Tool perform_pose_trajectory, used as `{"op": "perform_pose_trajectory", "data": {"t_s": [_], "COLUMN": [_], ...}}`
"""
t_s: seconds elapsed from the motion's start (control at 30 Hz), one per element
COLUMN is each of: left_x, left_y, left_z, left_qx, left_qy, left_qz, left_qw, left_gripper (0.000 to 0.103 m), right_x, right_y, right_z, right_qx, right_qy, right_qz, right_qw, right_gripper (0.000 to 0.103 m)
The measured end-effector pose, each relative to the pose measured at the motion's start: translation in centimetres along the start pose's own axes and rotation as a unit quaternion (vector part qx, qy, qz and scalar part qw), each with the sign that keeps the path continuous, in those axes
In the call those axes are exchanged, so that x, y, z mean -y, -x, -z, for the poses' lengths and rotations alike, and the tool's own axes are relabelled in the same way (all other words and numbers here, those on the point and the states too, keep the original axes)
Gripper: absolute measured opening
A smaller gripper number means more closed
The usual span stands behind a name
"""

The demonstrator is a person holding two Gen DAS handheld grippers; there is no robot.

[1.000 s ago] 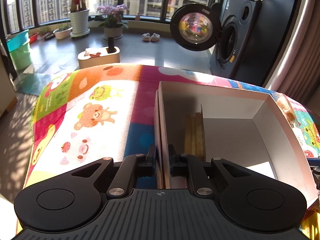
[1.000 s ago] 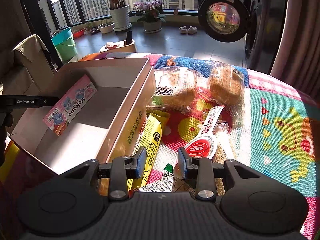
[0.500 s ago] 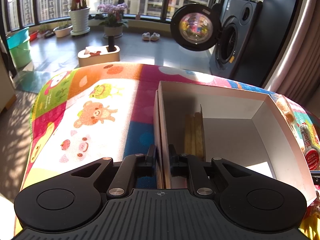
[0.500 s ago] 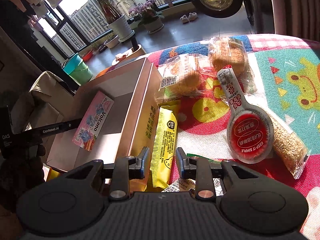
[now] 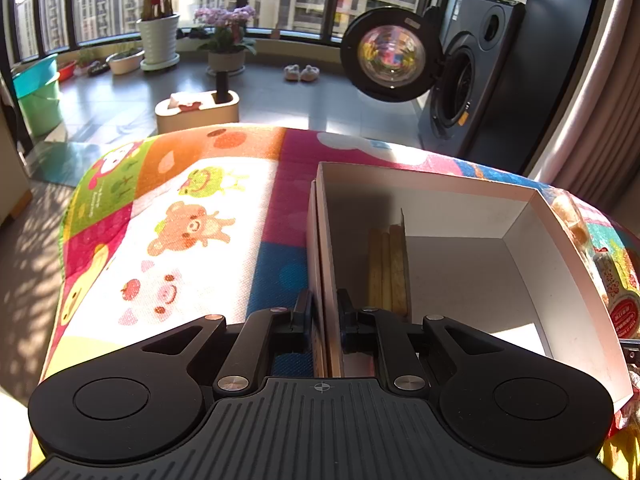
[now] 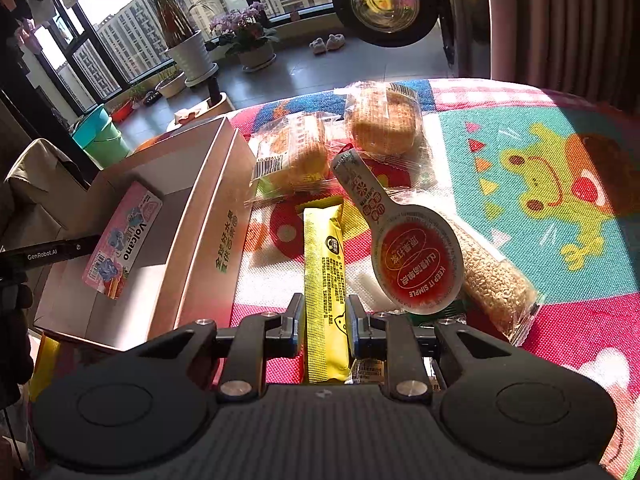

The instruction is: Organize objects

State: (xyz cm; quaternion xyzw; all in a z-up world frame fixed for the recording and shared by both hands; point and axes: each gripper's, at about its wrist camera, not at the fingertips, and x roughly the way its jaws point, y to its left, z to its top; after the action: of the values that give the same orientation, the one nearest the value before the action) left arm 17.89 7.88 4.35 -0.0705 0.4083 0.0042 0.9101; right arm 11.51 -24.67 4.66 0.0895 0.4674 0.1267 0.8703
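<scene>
On the mat (image 6: 520, 152), my left gripper (image 5: 323, 316) pinches the near wall of the box (image 5: 460, 196), a pink pack (image 6: 124, 240) leaning inside. My right gripper (image 6: 323, 320) straddles the yellow bar (image 6: 324, 280) just beside the box, fingers close but whether they grip it I cannot tell.

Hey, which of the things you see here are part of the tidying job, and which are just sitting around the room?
Part of the job:
cardboard box
pink Volcano pack inside it
yellow snack bar between the right tongs
two wrapped cakes
red spoon-shaped jelly pack
sesame stick pack
left tongs clamping the box wall

Just lying about:
washing machine
potted plants
slippers
green bucket
</scene>
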Motion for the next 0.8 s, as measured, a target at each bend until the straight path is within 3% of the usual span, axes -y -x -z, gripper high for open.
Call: {"op": "perform_pose_trajectory", "data": {"t_s": [0.4, 0.53, 0.6, 0.67, 0.8], "left_x": [0.0, -0.2, -0.2, -0.2, -0.2], "left_y": [-0.1, -0.1, -0.2, -0.2, -0.2], "left_z": [0.0, 0.3, 0.3, 0.3, 0.4], "left_qx": [0.001, 0.0, 0.0, 0.0, 0.002], "left_qy": [0.001, 0.0, 0.0, 0.0, 0.001], "left_qz": [-0.001, 0.001, 0.002, 0.001, 0.001], "left_qw": [1.0, 1.0, 1.0, 1.0, 1.0], "left_gripper": [0.014, 0.014, 0.014, 0.014, 0.014], "right_x": [-2.8, -2.7, -2.6, -2.8, -3.3], "right_y": [-1.2, -0.8, 0.5, 1.7, 2.7], "right_z": [0.5, 0.3, 0.3, 0.1, -0.5], "right_qx": [0.034, 0.01, 0.02, 0.046, 0.1], "right_qy": [0.092, 0.071, 0.068, 0.082, 0.152], "right_qz": [0.075, 0.007, -0.013, 0.006, 0.102], "right_qw": [0.992, 0.997, 0.997, 0.996, 0.978], "right_gripper": [0.025, 0.025, 0.028, 0.038, 0.057]}}
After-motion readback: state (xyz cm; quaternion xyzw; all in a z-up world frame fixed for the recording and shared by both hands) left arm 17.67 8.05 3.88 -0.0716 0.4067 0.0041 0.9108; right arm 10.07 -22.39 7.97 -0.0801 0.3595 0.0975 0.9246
